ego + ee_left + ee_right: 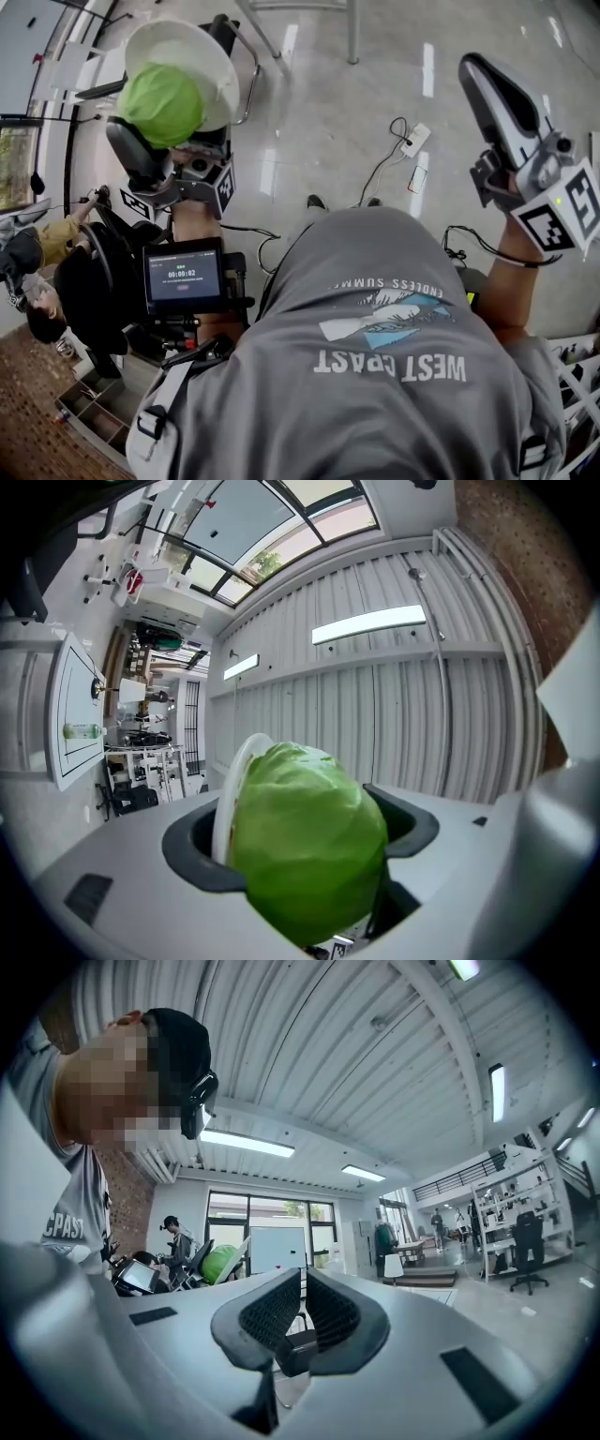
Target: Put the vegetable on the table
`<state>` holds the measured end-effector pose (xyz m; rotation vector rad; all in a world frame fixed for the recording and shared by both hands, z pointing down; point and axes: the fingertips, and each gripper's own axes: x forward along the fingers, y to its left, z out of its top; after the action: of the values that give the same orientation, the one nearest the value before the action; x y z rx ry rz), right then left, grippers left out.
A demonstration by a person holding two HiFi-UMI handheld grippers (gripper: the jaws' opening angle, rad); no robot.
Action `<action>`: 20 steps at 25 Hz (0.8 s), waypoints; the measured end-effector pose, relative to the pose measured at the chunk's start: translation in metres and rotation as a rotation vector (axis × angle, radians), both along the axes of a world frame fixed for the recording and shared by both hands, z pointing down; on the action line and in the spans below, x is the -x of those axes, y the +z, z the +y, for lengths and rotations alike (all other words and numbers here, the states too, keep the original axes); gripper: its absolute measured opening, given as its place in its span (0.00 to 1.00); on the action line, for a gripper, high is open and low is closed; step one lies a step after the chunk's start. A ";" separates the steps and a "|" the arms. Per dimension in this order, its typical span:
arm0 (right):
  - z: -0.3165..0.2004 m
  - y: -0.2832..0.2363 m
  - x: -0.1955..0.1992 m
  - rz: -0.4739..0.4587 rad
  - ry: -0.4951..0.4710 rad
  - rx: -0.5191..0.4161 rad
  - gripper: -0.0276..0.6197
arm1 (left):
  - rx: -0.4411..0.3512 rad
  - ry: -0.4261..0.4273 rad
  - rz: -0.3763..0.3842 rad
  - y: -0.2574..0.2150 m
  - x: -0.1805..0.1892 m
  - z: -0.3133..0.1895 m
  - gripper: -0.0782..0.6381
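Observation:
A round green cabbage (159, 103) is clamped in my left gripper (169, 141), raised high above the floor at the upper left of the head view. A white plate (202, 52) stands on edge against the cabbage. In the left gripper view the cabbage (305, 841) fills the gap between the dark jaws, with the plate (230, 799) pressed between it and the left jaw. My right gripper (478, 70) is lifted at the upper right, shut with nothing in it (305, 1283). From there the cabbage (220, 1262) shows far off. No table top is in view.
Below me lies a glossy floor with black cables and a white power strip (415, 139). A small screen (183, 275) is mounted by my left arm. A seated person (37, 272) is at the left edge. A whiteboard (277, 1248) and shelves stand across the room.

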<state>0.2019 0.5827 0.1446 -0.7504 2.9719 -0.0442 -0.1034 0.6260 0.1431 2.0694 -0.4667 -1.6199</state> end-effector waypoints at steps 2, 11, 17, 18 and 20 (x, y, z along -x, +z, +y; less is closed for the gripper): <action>-0.001 0.002 0.009 -0.015 0.015 0.015 0.06 | 0.002 0.012 -0.003 0.000 0.011 -0.006 0.65; -0.013 -0.003 0.069 0.010 0.052 0.000 0.06 | 0.006 0.069 0.006 0.002 0.065 -0.030 0.65; -0.025 0.000 0.060 0.012 0.065 0.004 0.06 | 0.005 0.085 -0.012 0.002 0.056 -0.045 0.65; -0.030 0.002 0.055 0.007 0.063 0.009 0.06 | 0.002 0.084 -0.010 0.001 0.052 -0.048 0.65; -0.040 0.006 0.044 -0.012 0.056 0.022 0.06 | 0.005 0.076 -0.004 0.002 0.044 -0.055 0.65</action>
<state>0.1574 0.5430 0.1505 -0.8325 2.9420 -0.0778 -0.1471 0.5710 0.1447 2.0613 -0.3880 -1.5698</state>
